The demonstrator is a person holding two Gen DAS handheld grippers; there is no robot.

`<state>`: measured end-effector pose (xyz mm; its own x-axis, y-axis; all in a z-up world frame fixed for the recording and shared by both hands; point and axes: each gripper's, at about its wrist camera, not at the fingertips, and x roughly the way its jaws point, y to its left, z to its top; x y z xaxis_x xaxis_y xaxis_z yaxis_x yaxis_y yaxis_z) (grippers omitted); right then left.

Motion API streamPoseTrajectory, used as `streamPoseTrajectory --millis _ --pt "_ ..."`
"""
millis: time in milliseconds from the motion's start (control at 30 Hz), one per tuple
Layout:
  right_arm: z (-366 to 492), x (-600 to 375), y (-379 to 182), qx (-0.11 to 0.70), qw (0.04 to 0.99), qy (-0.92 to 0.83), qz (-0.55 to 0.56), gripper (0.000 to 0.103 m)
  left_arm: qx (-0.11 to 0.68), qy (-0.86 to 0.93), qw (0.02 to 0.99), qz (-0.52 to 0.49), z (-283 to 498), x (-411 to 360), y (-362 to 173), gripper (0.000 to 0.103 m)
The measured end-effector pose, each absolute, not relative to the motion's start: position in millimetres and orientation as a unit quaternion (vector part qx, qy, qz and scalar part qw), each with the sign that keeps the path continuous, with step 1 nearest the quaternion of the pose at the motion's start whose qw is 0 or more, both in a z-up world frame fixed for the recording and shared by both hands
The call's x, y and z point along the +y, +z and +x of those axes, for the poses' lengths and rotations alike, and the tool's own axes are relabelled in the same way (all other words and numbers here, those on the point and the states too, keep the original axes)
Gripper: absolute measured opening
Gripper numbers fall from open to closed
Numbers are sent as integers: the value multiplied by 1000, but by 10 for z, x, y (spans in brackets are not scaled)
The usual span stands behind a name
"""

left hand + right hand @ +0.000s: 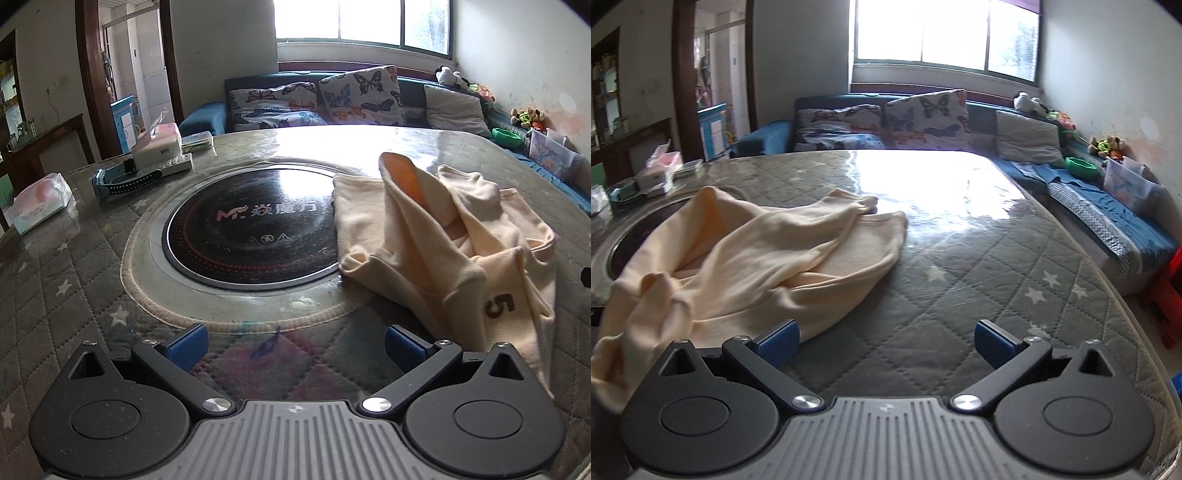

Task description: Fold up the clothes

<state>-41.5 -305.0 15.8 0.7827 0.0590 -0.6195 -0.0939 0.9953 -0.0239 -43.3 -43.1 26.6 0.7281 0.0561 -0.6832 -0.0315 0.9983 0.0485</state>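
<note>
Soft, light, floppy shirt [443, 236] bunched on desk [960, 266]; best pinched at 2 o'clock hem. Both hand-held grippers [294, 347] [885, 345] released, empty.

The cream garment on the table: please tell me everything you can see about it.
The cream garment is a soft, knit-looking piece of clothing, pale cream, with a dark numeral 5 printed near its lower edge. It lies crumpled and unfolded, with raised folds and one peak where an orange tint shows inside. It rests on the quilted star-pattern table cover, and its left edge overlaps the round black cooktop. Neither gripper holds it; in the right wrist view its hem lies right beside the left finger's blue pad.
</note>
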Motion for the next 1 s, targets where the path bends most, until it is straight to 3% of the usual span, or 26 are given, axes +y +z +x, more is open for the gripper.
streamPoseTrajectory --millis 1000 --pt "-833 -2628 173 335 930 133 -67 97 371 27 928 41 -788 -633 308 103"
